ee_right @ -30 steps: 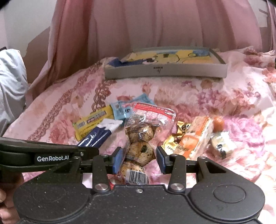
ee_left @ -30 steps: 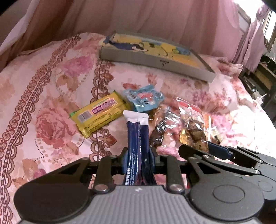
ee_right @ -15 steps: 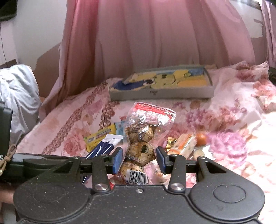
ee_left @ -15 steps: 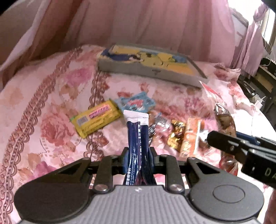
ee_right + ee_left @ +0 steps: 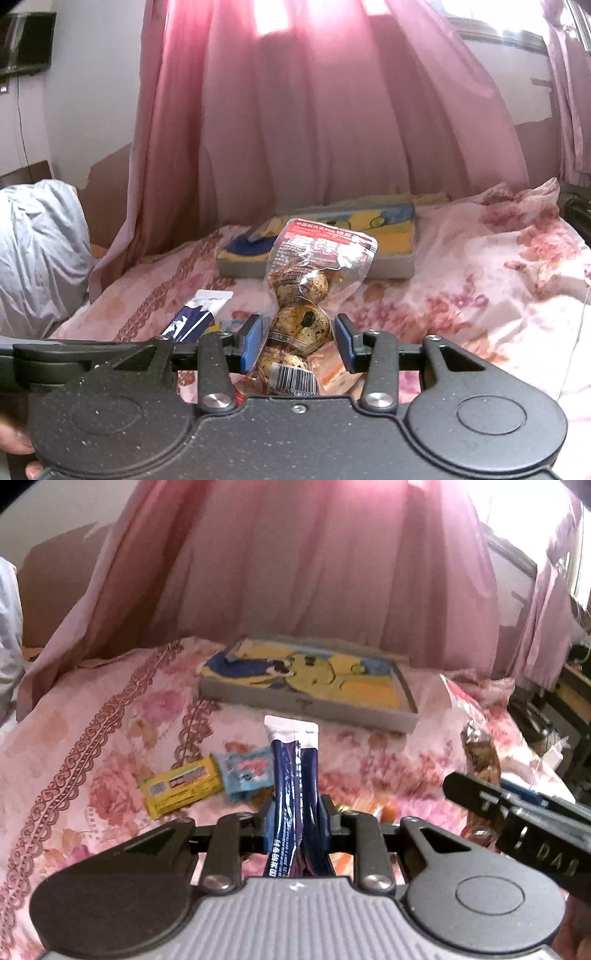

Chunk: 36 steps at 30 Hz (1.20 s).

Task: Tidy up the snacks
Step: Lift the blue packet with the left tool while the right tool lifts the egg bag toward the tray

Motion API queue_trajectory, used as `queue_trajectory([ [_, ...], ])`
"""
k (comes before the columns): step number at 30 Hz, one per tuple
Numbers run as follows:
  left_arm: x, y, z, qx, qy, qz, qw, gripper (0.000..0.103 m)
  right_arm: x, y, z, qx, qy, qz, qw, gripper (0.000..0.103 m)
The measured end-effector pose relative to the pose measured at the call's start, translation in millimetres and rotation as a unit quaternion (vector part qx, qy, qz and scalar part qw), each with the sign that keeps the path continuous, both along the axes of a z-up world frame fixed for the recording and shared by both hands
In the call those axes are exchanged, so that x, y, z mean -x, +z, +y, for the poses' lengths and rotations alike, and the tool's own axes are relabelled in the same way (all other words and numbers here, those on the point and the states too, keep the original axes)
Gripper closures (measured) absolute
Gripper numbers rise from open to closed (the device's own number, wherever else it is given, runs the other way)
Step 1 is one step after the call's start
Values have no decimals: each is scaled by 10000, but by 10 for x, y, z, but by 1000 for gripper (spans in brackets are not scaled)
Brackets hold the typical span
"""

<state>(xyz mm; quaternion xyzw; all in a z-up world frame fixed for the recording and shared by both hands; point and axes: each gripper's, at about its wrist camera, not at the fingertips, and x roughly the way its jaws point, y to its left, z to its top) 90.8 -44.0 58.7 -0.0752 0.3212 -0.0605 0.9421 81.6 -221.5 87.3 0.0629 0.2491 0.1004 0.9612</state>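
Your left gripper point(image 5: 295, 821) is clenched on a dark blue sachet point(image 5: 293, 794) that stands upright between its fingers, above the flowered bedspread point(image 5: 92, 738). Your right gripper point(image 5: 298, 341) is grasping a clear bag of speckled eggs point(image 5: 301, 299), also upright. On the bed, a yellow bar point(image 5: 183, 786) and a light blue packet point(image 5: 245, 771) lie touching, left of the sachet. A grey tray point(image 5: 306, 709) sits farther back, before the pink curtain point(image 5: 314, 561).
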Motion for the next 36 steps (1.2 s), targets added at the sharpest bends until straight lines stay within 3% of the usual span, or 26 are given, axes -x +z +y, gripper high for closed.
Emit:
queue_trajectory([
  [11,-230,14,-519,8,331,-293,9990,78,-287,-167,-406,-42,-82,-167,9998,58],
  [20,-591,-144,-568,34,558,-265,9981,78,-770,-384,-524,-100,-101,-120,9998,58],
  [29,-1432,-154,-400,107,384,-720,9966,78,-1432,-337,-416,91,-160,-747,9970,58],
  [36,-2350,-279,-336,268,13,-1086,9937,78,-2373,-314,-365,175,-133,-1293,9914,58],
])
